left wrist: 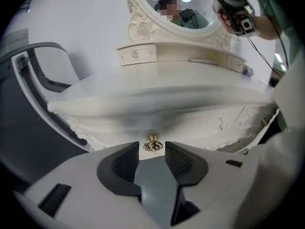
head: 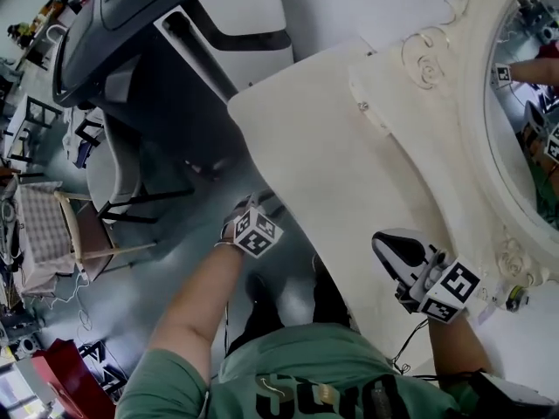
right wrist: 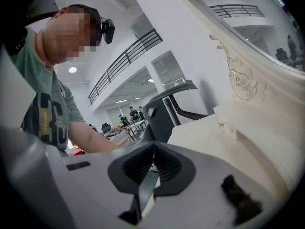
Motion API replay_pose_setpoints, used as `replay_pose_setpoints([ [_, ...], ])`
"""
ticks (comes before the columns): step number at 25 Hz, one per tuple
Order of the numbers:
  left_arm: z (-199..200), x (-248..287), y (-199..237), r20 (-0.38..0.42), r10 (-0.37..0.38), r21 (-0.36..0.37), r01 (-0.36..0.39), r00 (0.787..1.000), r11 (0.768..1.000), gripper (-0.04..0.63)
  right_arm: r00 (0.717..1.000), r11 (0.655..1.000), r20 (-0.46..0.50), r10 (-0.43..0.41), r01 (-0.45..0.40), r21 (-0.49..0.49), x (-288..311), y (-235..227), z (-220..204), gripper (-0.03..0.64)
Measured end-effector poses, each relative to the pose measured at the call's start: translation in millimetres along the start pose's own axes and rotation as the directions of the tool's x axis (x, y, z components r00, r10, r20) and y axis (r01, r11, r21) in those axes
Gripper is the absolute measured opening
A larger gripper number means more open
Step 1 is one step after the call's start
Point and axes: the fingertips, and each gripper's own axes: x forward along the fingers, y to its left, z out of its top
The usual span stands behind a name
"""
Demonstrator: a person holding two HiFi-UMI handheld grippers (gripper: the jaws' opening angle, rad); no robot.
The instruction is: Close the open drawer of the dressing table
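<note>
At the desk (left wrist: 157, 87) front, your left hand-held gripper (left wrist: 151, 152) sits wide just off the drawer (left wrist: 200, 123) knob (left wrist: 153, 144); drawer looks nearly shut, so nudge it flush; right hand-held gripper (right wrist: 153, 149) closed, empty.

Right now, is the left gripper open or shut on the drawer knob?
Open: the left gripper holds its jaws apart, with the brass knob in the gap at their tips, touching neither pad.

Right claw (right wrist: 153, 147) closed, empty, dressing table (right wrist: 214, 137) beyond
</note>
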Motion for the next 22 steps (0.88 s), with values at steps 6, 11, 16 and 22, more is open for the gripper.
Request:
replay_pose_setpoints([
  [6, -7, -91, 8, 0.116, 0.053, -0.236, -0.024, 0.992, 0.972, 0.164, 0.999, 0.999, 0.013, -0.035, 0.035, -0.025, -5, 33, 30, 0.012],
  [11, 17, -194, 15, 0.331, 0.064, -0.3, 0.041, 0.941, 0.953, 0.092, 0.99, 0.992, 0.065, -0.124, 0.125, -0.02, -7, 65, 54, 0.012],
  [16, 26, -295, 27, 0.491, 0.05, -0.28, 0.103, 0.87, 0.955, 0.046, 0.959, 0.97, 0.149, -0.24, 0.241, 0.008, -9, 118, 75, 0.012],
  [22, 39, -377, 42, 0.607, -0.005, -0.274, 0.216, 0.795, 0.937, 0.009, 0.903, 0.933, 0.236, -0.36, 0.355, 0.064, -31, 170, 87, 0.011],
])
